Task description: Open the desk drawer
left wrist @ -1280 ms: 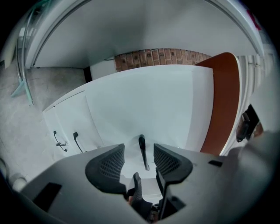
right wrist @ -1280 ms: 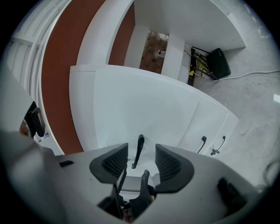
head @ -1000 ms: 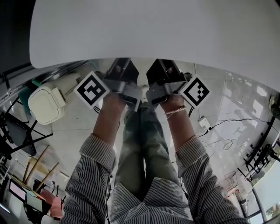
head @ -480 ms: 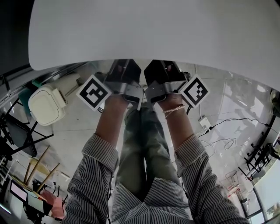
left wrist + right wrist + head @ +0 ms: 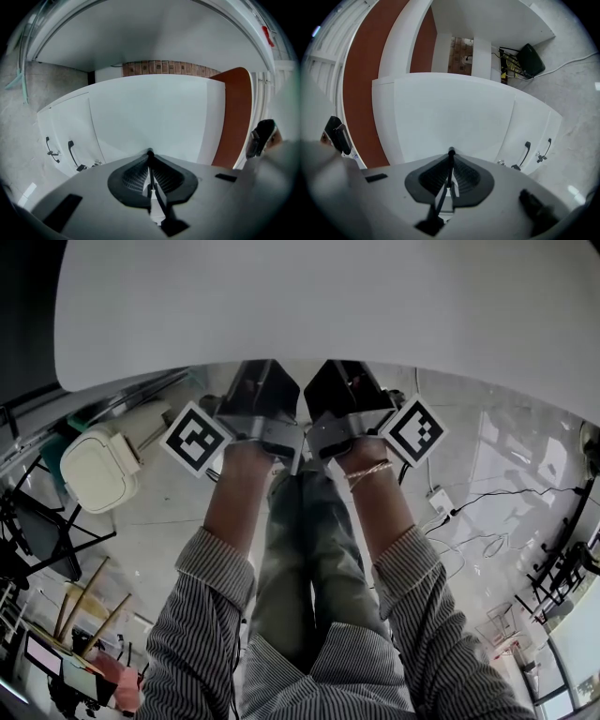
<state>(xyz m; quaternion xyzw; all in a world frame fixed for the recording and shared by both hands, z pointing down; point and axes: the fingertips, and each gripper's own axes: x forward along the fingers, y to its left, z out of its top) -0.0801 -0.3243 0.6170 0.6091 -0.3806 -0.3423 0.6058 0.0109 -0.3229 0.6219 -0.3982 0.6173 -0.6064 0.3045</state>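
The drawer fronts [image 5: 63, 136], white with black handles [image 5: 71, 153], are found beneath the desk: at the lower left of the left gripper view and the lower right of the right gripper view, off to the side of the jaws and apart from them. Straight ahead of each pair of jaws a broad white panel [image 5: 154, 117] is seen, with a red-brown panel [image 5: 236, 117] beside it. The jaws of the left gripper [image 5: 150, 157] have just been closing and are drawn together to a thin dark seam, with nothing made out between them. The same is seen of the right gripper [image 5: 451, 157]. Whether the tips touch the white panel cannot be told. In the head view the drawer fronts and the jaw tips are hidden by the desk top [image 5: 328, 306]. Both grippers are held side by side under its near edge, close together, with the marker cubes [image 5: 195, 438] turned outward. Each gripper is held about level in a hand [image 5: 246, 457], the forearms stretched forward in striped sleeves [image 5: 202, 606] and a bracelet [image 5: 370, 474] worn on the right wrist. Only this view shows the person's legs [image 5: 300, 549], the shiny floor [image 5: 487, 456] and a white lidded bin [image 5: 98, 463] at the left.
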